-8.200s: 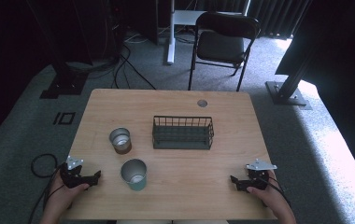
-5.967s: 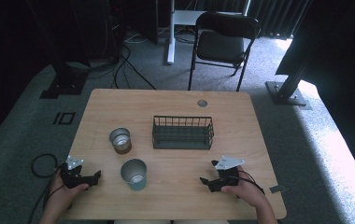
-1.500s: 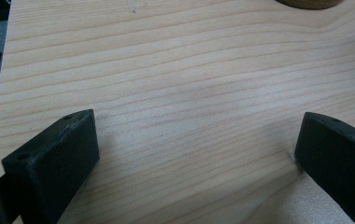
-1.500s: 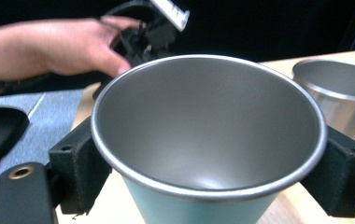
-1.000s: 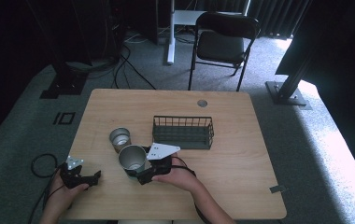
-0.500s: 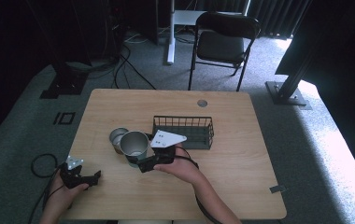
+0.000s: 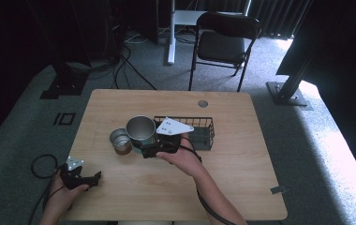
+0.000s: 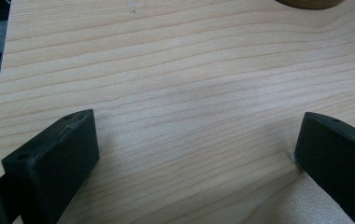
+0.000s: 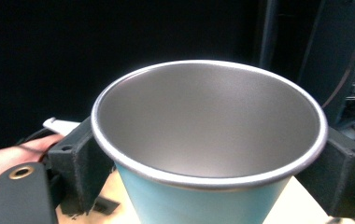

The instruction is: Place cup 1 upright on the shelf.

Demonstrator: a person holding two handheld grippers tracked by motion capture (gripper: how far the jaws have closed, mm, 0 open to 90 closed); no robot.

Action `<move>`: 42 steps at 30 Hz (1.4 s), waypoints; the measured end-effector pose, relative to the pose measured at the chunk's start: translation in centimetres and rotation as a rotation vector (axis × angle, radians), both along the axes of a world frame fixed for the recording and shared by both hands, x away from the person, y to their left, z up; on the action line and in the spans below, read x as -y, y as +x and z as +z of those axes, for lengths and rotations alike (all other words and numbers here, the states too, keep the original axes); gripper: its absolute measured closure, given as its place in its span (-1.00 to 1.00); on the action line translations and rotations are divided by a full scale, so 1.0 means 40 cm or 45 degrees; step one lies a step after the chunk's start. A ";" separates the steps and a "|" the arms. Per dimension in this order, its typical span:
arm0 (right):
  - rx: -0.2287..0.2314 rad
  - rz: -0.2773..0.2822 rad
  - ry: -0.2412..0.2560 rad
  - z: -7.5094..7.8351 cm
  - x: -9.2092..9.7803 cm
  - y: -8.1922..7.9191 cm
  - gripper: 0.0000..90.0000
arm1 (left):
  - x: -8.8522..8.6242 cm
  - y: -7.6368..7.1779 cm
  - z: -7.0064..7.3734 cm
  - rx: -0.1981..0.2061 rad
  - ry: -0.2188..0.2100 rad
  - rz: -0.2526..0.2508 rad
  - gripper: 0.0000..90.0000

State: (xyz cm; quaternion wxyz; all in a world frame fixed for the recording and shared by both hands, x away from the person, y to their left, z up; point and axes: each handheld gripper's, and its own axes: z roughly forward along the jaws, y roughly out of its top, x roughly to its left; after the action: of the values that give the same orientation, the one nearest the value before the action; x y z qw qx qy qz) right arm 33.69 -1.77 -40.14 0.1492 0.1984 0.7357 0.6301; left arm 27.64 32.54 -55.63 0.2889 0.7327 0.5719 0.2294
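Observation:
My right gripper (image 7: 144,147) is shut on a light-blue metal cup (image 7: 140,130) and holds it lifted above the table, just left of the black wire basket (image 7: 200,131). In the right gripper view the cup (image 9: 208,149) sits between both jaws, its steel inside empty. A second, smaller metal cup (image 7: 119,140) with a brown band stands on the table right beside the held one. My left gripper (image 7: 94,176) rests open near the table's front left corner, its jaws wide apart over bare wood (image 8: 189,93).
The wooden table (image 7: 241,178) has a round cable hole (image 7: 203,103) at the back. A black chair (image 7: 225,42) and a desk leg stand behind the table. A cable loops on the floor at the left.
My right gripper crossed from the table's right edge to the blue cup, closed on it and lifted it up and back toward the basket. The left gripper stayed put.

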 end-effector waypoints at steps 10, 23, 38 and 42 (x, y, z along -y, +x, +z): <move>0.004 -0.220 0.034 0.030 0.060 0.039 -0.71 | 0.000 0.000 0.000 -0.001 0.001 -0.001 -0.99; 0.054 -0.581 -0.027 0.016 0.134 0.086 -0.71 | 0.000 0.000 0.000 -0.001 0.001 -0.002 -0.99; 0.004 -0.811 -0.077 -0.064 0.211 0.144 -0.71 | 0.000 0.000 0.000 -0.001 0.002 -0.002 -0.99; -0.021 -0.846 -0.095 -0.084 0.227 0.152 -0.71 | 0.000 0.000 0.000 0.001 -0.001 0.001 -0.99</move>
State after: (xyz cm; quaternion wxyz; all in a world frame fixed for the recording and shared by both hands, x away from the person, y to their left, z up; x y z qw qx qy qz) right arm 39.76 -10.87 -43.49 0.3477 0.4270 0.6545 0.5181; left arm 27.64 32.53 -55.64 0.2893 0.7322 0.5722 0.2296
